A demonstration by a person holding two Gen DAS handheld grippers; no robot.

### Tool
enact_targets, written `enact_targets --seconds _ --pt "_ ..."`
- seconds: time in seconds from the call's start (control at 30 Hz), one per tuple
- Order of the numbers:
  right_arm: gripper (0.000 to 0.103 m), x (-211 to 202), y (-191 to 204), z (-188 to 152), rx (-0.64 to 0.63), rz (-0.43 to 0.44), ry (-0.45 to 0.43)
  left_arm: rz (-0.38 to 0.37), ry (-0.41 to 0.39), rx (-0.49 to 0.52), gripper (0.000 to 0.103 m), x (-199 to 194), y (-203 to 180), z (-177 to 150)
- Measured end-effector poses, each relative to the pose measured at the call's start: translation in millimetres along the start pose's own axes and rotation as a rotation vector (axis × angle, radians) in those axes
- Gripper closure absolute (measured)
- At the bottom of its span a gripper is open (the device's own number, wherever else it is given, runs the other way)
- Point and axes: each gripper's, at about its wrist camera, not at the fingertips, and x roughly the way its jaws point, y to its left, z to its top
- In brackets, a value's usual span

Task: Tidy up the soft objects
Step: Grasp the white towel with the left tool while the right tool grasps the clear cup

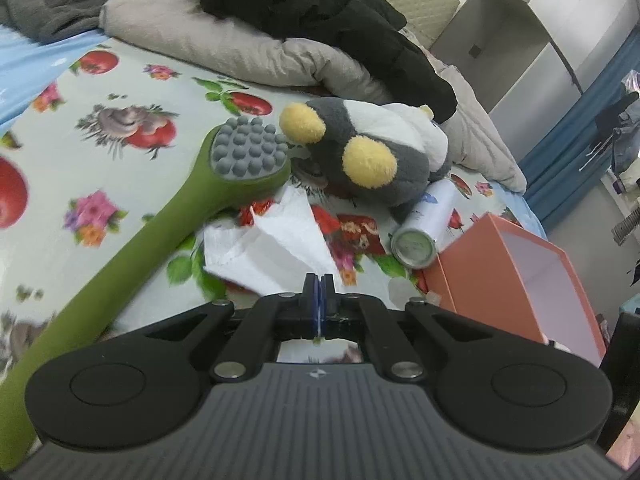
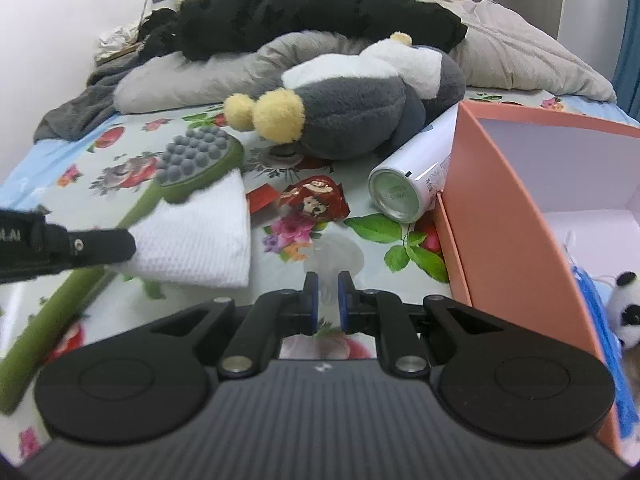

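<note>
Bed point(image 1: 52, 92) spread with floral sheet, clutter gathered near pink box point(image 2: 500, 184) at its right edge, box open-topped, likely meant as bin for soft items. Penguin plush point(image 2: 352, 112) laid on side beside box, untouched. White cloth point(image 1: 276, 248) pinched in left hand-held gripper point(image 1: 319, 292), jaws fully closed, corner lifted off sheet. Right hand-held gripper point(image 2: 328, 294) slightly parted, nothing held, poised over bed.

The bed point(image 2: 120, 156), under a fruit-and-flower sheet, carries a green massage brush point(image 2: 192, 164), white cloth point(image 2: 200, 236), red wrapper point(image 2: 316, 200), white can point(image 2: 412, 176), plush penguin point(image 2: 352, 120) and pink box point(image 2: 512, 208) at its right edge; bedding point(image 2: 520, 56) heaps along the far edge.
</note>
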Motion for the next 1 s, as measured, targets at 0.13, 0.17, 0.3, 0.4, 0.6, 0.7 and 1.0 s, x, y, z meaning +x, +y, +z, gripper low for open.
enact_targets --seconds 0.13,0.17,0.3,0.4,0.6,0.7,1.0 --pt "0.09 -25.5 6.8 -8.4 -0.031 0.008 -0.007 -0.005 0.007 -0.032 0.102 -28.8 2.6 -15.6" --pt "0.09 -30.8 8.7 -11.3 -0.037 0.01 -0.006 -0.003 0.013 -0.037 0.102 -35.9 3.4 -20.7" --pt "0.09 -53.7 18.5 -28.4 -0.064 0.023 0.014 0.036 0.039 -0.012 0.102 -60.5 4.7 -45.2" --pt "0.09 -70.8 28.2 -43.8 -0.087 0.044 0.045 0.047 0.053 -0.021 0.102 -80.2 9.9 -64.1" --pt "0.089 -92.8 41.5 -79.6 -0.146 0.056 0.09 0.08 0.067 -0.012 0.102 -117.6 19.4 -102.3" --pt "0.088 -91.2 41.8 -94.6 -0.166 0.041 0.116 0.084 0.075 -0.008 0.101 -126.7 23.0 -112.2" --pt "0.059 -85.2 24.6 -98.9 -0.086 0.091 0.199 0.109 0.097 0.061 0.057 -101.4 7.1 -99.5"
